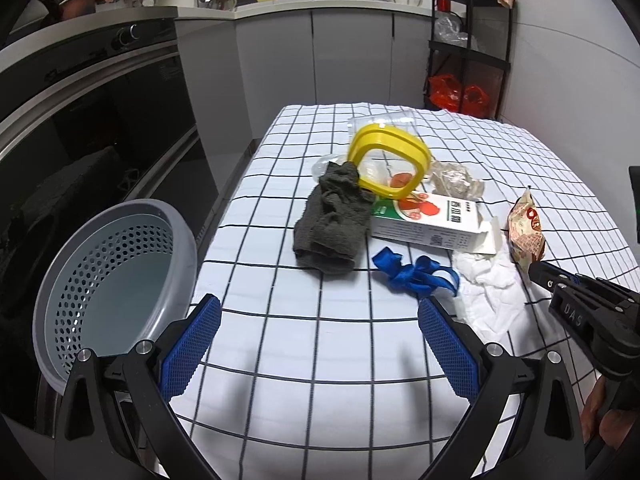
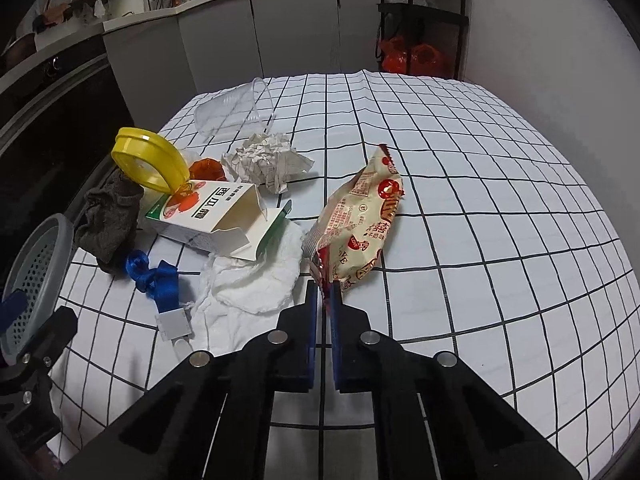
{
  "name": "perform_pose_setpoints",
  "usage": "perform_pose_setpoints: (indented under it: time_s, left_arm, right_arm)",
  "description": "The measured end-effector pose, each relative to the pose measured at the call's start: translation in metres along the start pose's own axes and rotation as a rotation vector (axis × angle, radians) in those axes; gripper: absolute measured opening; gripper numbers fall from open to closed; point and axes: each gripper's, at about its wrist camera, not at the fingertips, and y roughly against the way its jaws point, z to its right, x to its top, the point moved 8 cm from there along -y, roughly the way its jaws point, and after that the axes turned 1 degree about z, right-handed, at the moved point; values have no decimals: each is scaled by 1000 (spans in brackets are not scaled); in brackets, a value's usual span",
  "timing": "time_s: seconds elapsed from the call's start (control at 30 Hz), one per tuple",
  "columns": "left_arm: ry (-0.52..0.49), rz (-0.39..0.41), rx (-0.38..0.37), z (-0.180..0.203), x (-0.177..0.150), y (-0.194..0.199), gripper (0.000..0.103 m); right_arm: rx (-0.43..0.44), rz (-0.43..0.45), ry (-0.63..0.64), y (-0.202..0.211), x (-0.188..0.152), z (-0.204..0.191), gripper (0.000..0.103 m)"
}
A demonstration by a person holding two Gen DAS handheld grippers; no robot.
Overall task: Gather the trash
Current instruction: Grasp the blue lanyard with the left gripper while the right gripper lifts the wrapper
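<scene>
1. Blue-padded and spread wide with nothing between its jaws, the left gripper (image 1: 318, 344) hangs over the checked table (image 1: 280, 360) in the left wrist view. A grey perforated basket (image 1: 112, 280) sits just left of it. Ahead lie a dark rag (image 1: 332, 220), a blue ribbon (image 1: 412, 276) and a white carton (image 1: 432, 220); the right gripper (image 1: 538, 274) reaches a snack wrapper (image 1: 526, 232) to its right.
2. From the right wrist view, the right gripper (image 2: 325, 286) is clamped on the near end of the snack wrapper (image 2: 360, 216), which extends straight ahead. White tissue (image 2: 252, 280) lies just left of it, crumpled paper (image 2: 268, 156) further ahead-left.
</scene>
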Motion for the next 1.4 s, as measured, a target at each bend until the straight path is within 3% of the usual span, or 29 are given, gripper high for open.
perform_pose_setpoints:
  time_s: [0.37,0.7,1.03,1.2,1.27,1.3,1.37,1.4]
  left_arm:
    - [22,-32,-34,16,-4,-10,96]
    - [-14,-74,-20,52,-1,-36,97]
    - [1,-118,-4,57,-2,-58,93]
    - [-22,-141,-41,63,-5,-60,51]
    - [-19,-155,-58,63,-8,-62,29]
    - [-13,-158,-76,63,-9,-62,25]
    - [-10,-159,-86,61,-11,-60,7]
    - [-9,-158,-98,61,-12,-57,7]
  right_arm:
    - [78,73,-50,34,10,8,2]
    - [144,84,-87,44,17,14,2]
    - [168,86,-102,47,18,15,2]
    - [169,89,-95,48,18,11,2]
    - [167,88,-94,47,18,10,2]
    - [166,88,-94,47,18,10,2]
    - [164,89,-94,47,19,10,2]
    - [164,89,-94,47,19,9,2]
